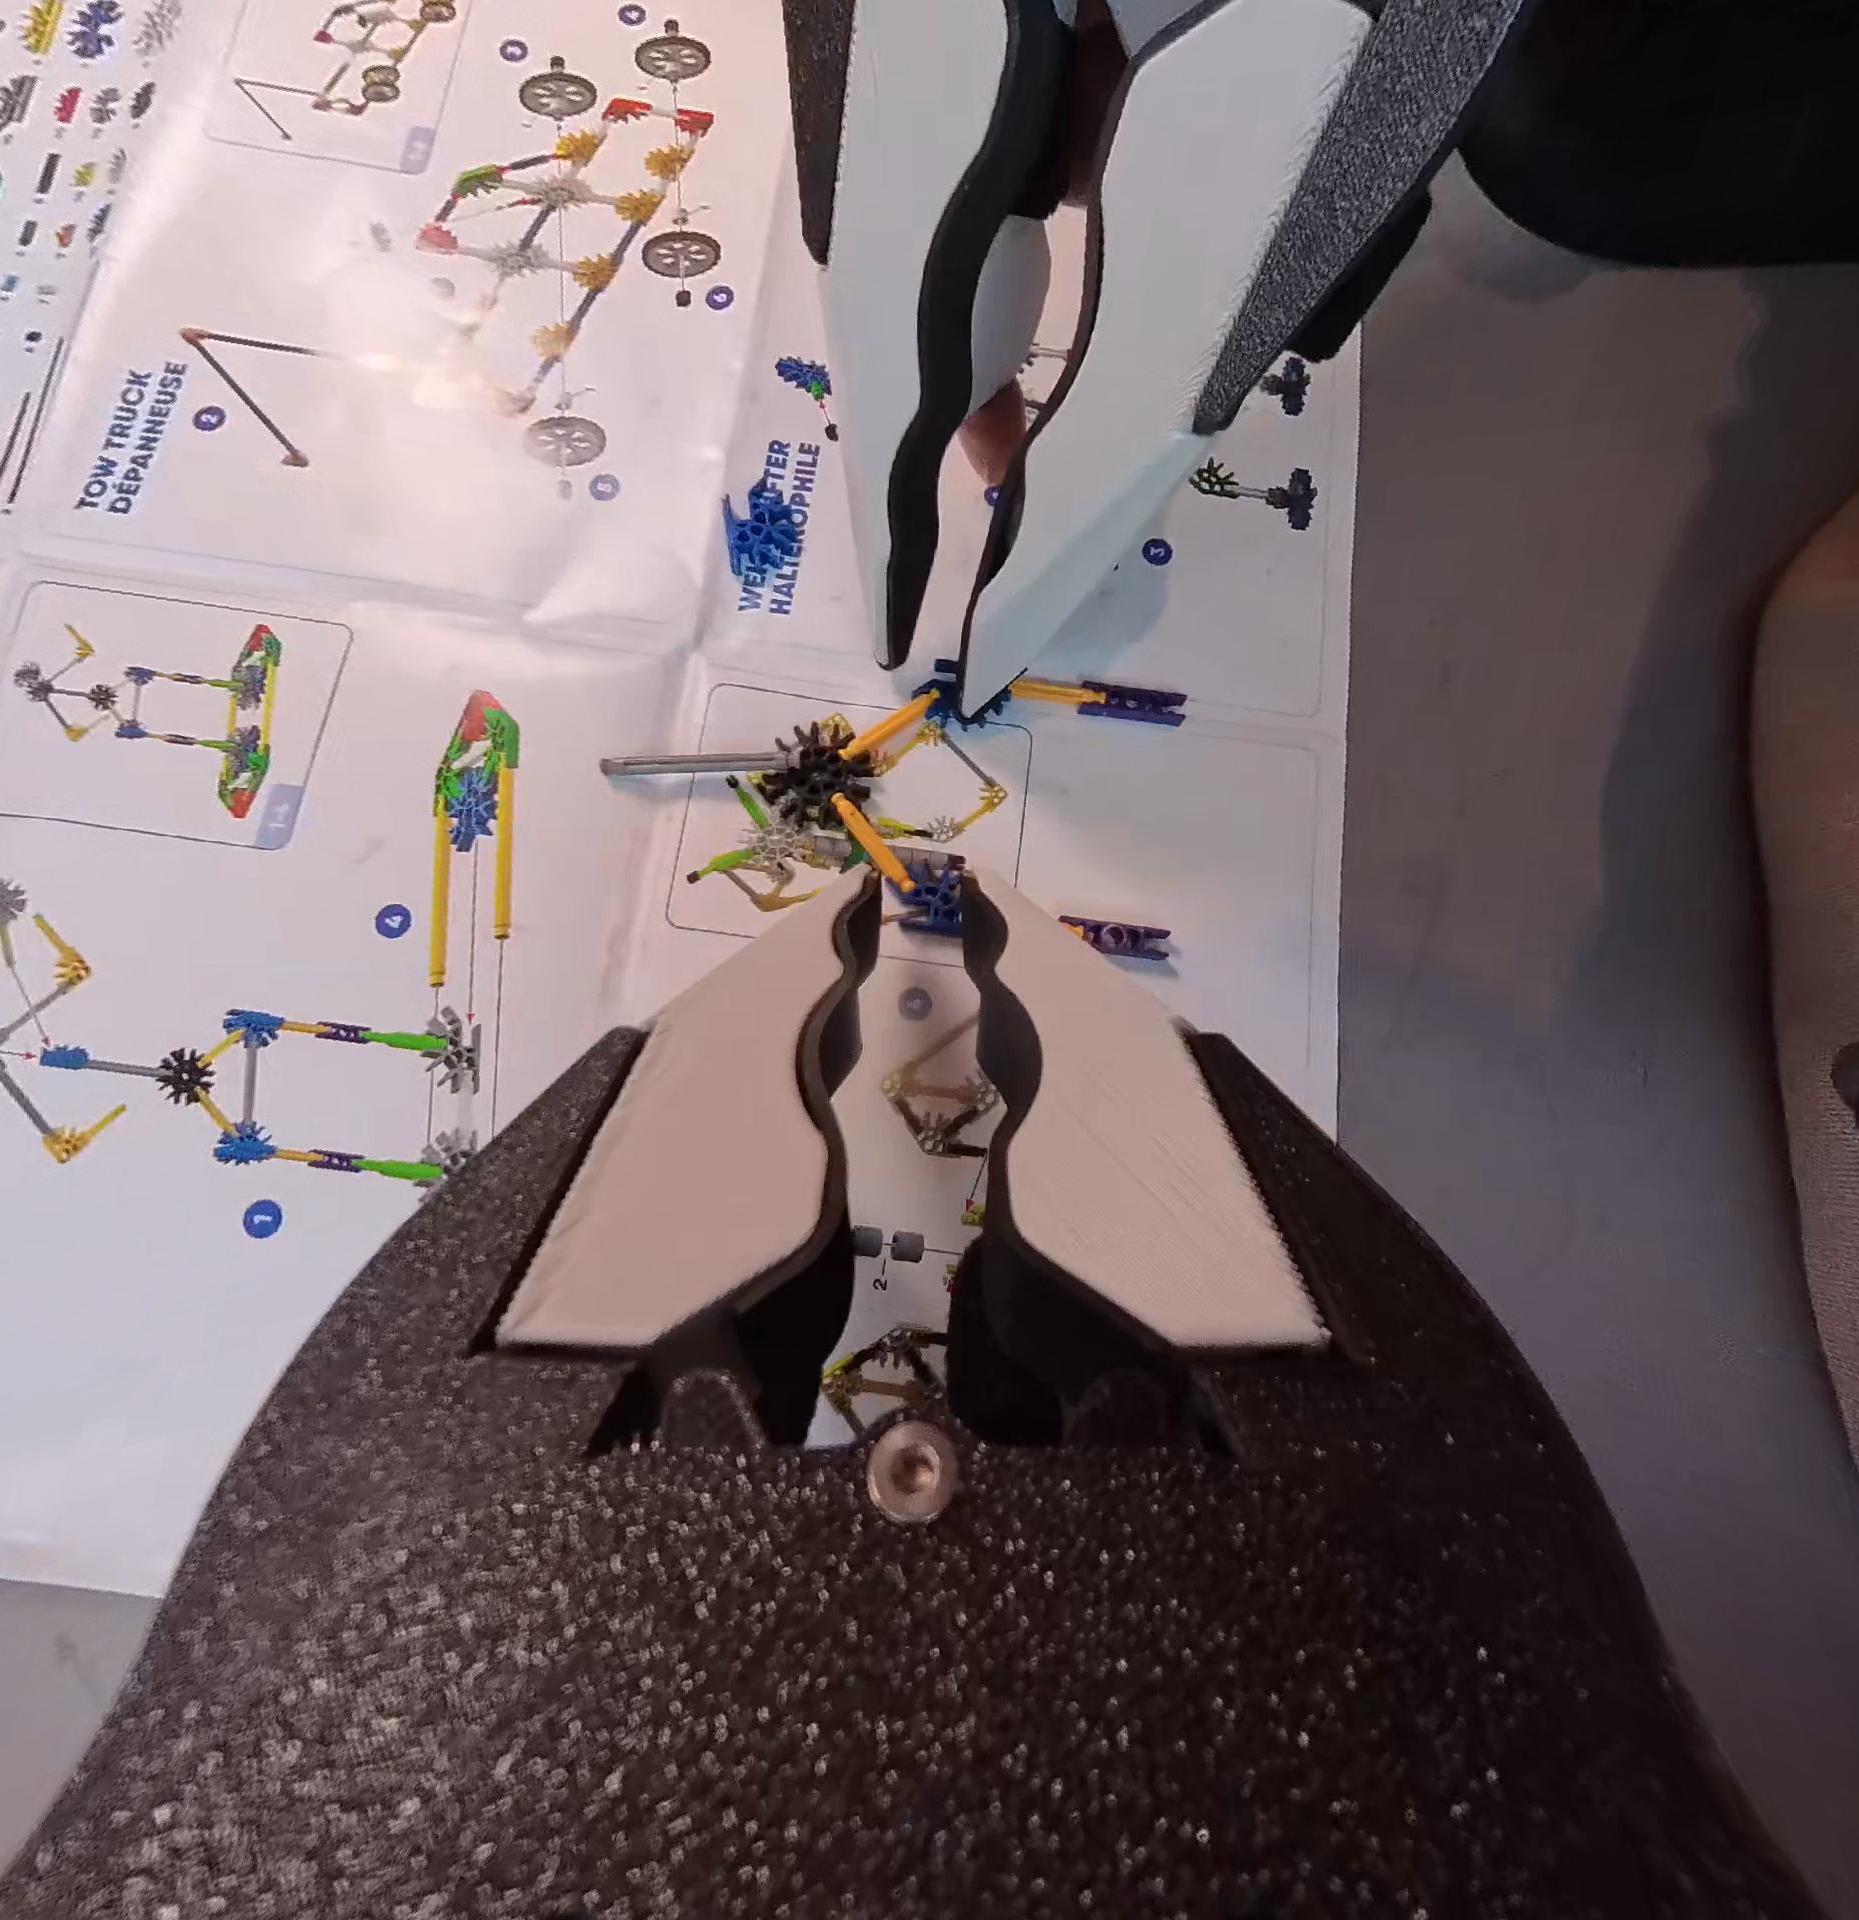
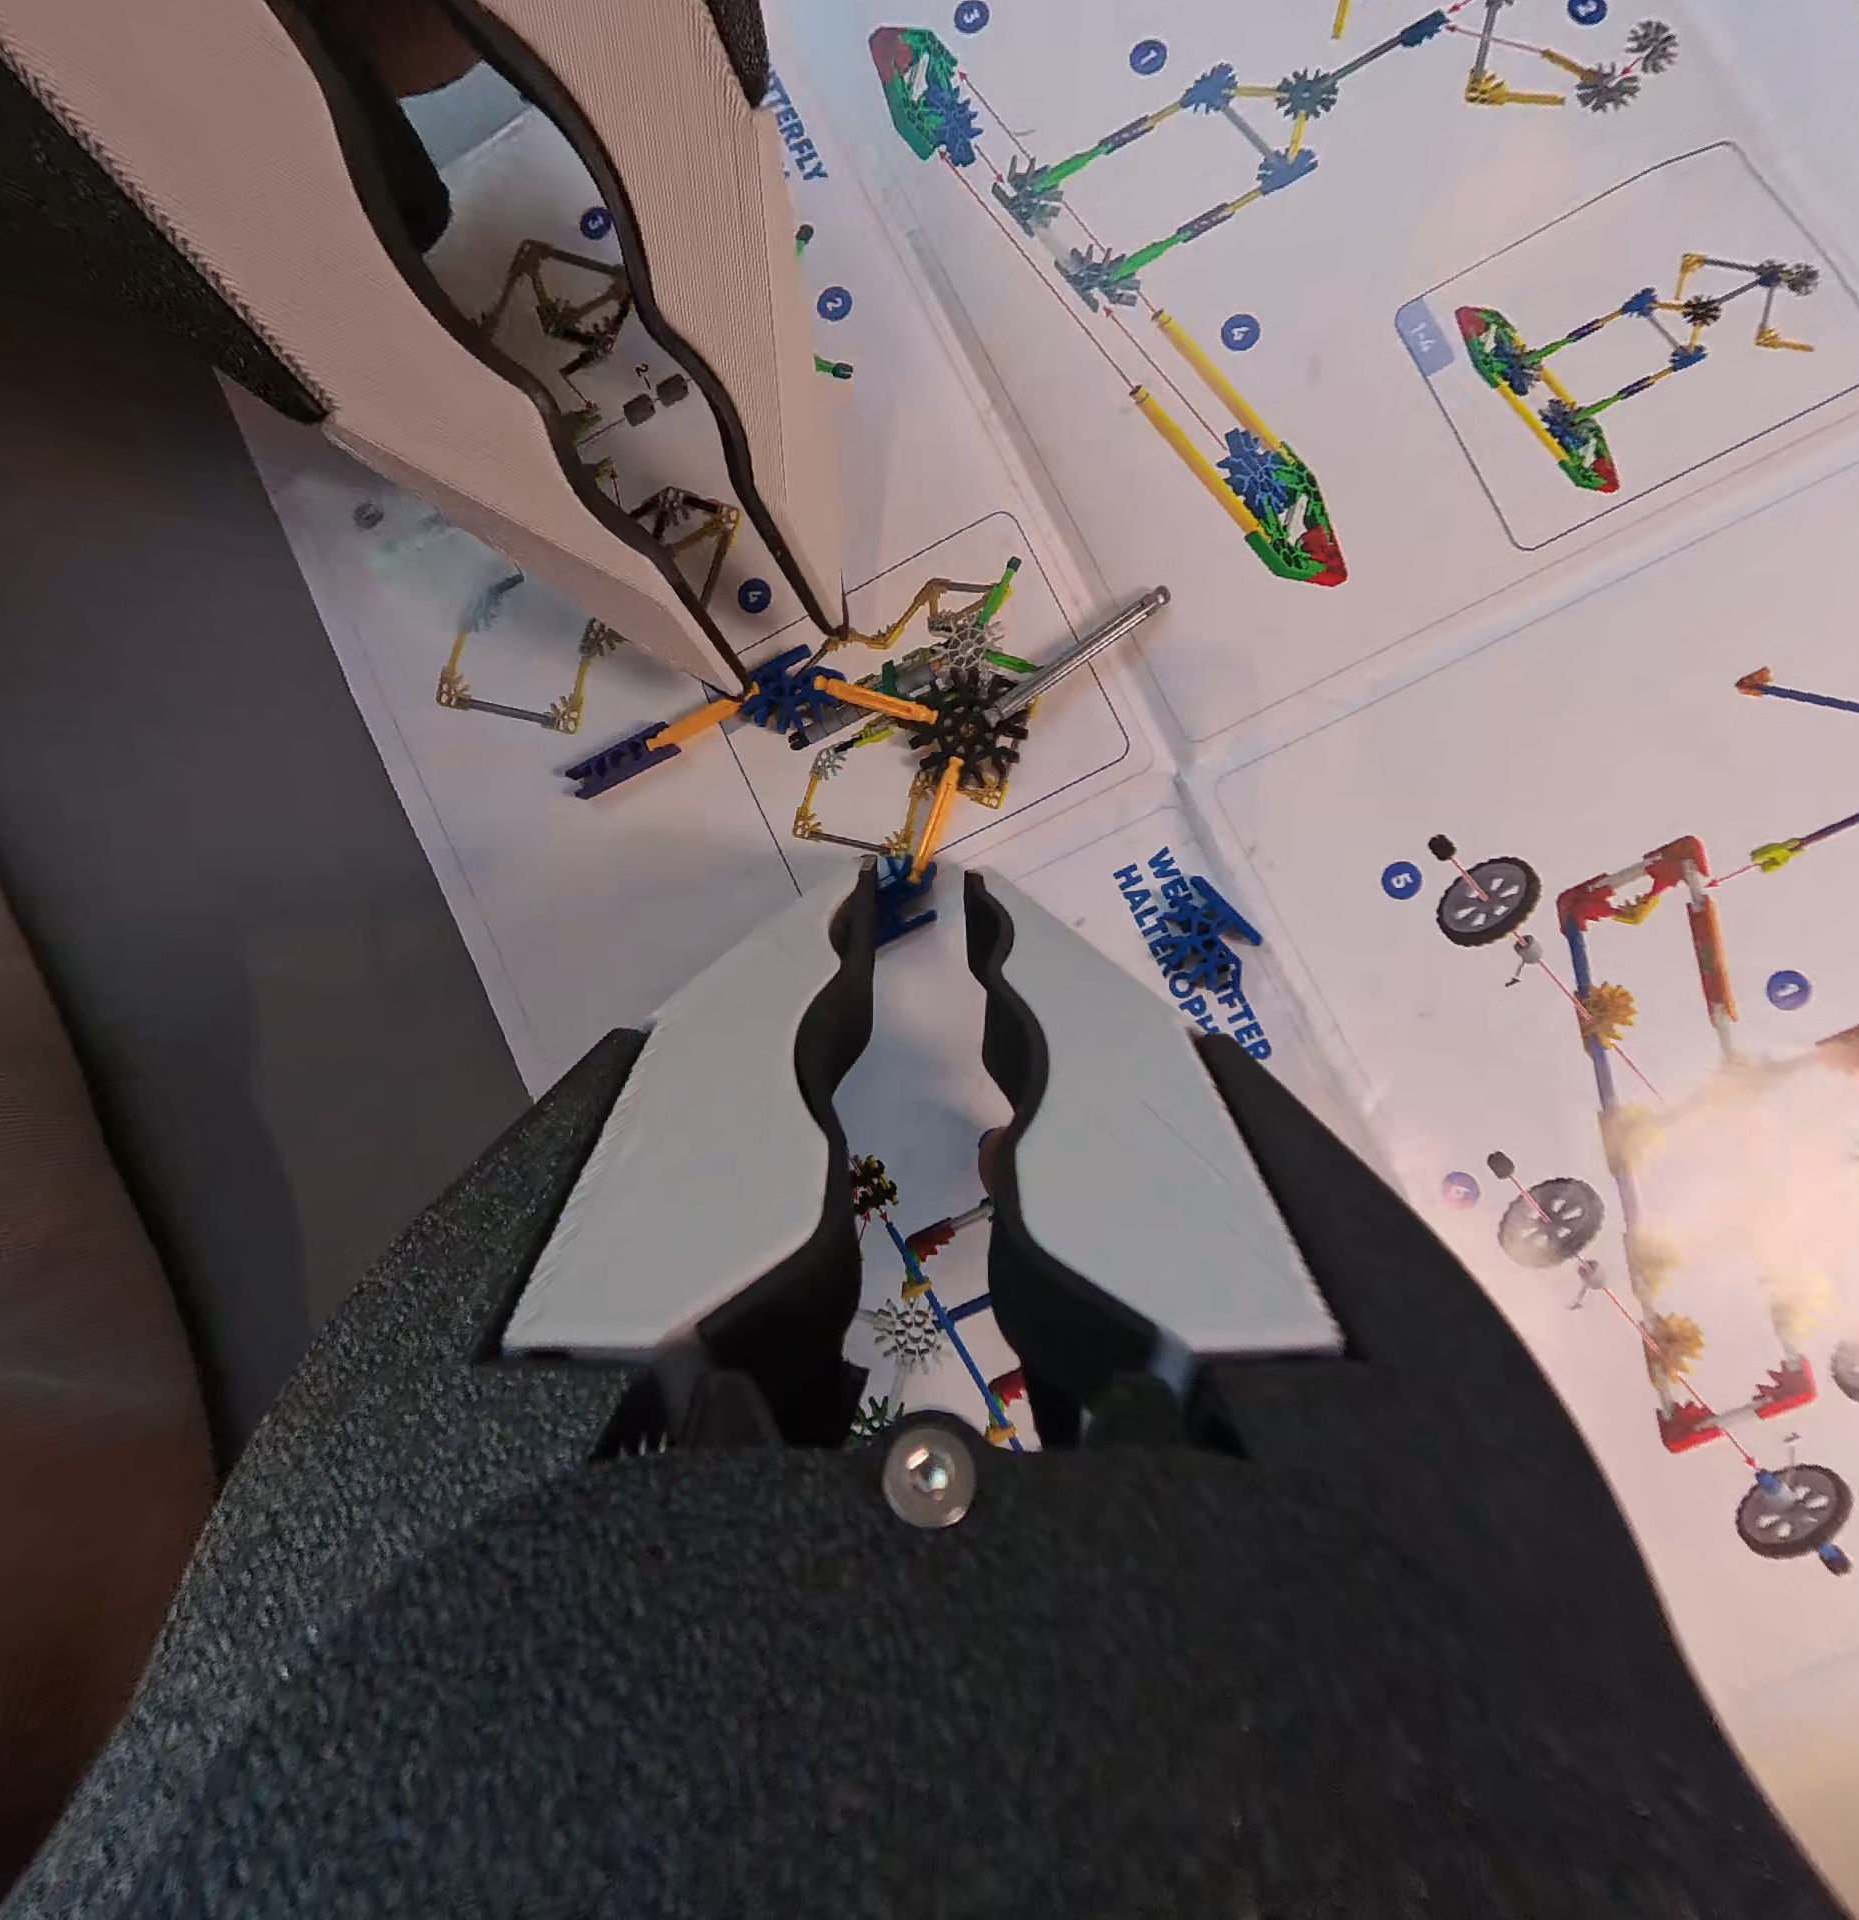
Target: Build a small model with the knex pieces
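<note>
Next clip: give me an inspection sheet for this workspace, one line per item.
Surface: grey table under a printed instruction sheet.
Job's things: toy rod-and-connector assembly: black hub, yellow rods, grey rod, two blue connectors, two purple end pieces.
Clutter: nothing seen.
Grippers: left hand-held gripper straddles the near blue connector; right hand-held gripper is at the other; closure unclear on both.
Cables: nothing seen.
Surroundings: beige upholstery beside the table.

Printed instruction sheet (image 1: 312, 1351), white, folded creases, coloured build diagrams, spread under and beyond both grippers' tips. Grey tabletop (image 1: 1527, 1039) bare to the right of the left gripper. Beige cushioned edge (image 1: 1829, 831) farther right.
</note>
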`<control>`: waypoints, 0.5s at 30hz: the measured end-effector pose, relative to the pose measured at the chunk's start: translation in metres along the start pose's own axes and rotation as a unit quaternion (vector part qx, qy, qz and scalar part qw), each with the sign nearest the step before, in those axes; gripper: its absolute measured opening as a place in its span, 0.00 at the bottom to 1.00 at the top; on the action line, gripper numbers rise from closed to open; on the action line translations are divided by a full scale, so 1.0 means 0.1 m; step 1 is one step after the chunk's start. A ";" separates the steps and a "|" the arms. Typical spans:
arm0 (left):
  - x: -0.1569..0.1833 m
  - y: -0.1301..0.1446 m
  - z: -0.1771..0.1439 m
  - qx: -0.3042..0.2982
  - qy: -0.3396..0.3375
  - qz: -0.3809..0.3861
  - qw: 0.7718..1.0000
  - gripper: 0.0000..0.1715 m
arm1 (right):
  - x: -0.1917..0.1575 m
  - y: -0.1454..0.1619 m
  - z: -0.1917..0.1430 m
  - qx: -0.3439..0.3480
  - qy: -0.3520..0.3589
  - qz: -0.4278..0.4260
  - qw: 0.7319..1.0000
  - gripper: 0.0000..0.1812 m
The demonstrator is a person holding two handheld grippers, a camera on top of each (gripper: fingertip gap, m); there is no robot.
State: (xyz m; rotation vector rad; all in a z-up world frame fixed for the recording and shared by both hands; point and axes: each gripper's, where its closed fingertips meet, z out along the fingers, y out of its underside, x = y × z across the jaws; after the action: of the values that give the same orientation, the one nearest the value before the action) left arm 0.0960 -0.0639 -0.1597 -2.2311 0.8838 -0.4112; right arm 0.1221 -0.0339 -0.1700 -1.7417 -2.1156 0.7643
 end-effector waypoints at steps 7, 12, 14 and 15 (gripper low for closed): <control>-0.11 0.04 0.09 -0.019 -0.022 -0.003 1.000 0.06 | 0.07 -0.07 0.04 0.012 0.016 0.007 1.000 0.04; -0.31 0.02 0.09 -0.022 -0.040 -0.005 0.999 0.06 | 0.23 -0.16 0.08 0.021 0.025 0.019 0.999 0.04; -0.39 0.01 0.09 -0.022 -0.046 -0.007 0.999 0.06 | 0.29 -0.19 0.09 0.026 0.026 0.023 0.999 0.04; -0.42 0.01 0.09 -0.021 -0.049 -0.009 0.999 0.06 | 0.32 -0.20 0.09 0.028 0.027 0.026 0.999 0.03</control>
State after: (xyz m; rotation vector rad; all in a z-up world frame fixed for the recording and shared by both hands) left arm 0.0696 -0.0305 -0.1684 -2.2788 0.8289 -0.2913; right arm 0.0934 -0.0078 -0.1694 -1.7739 -2.0025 0.7735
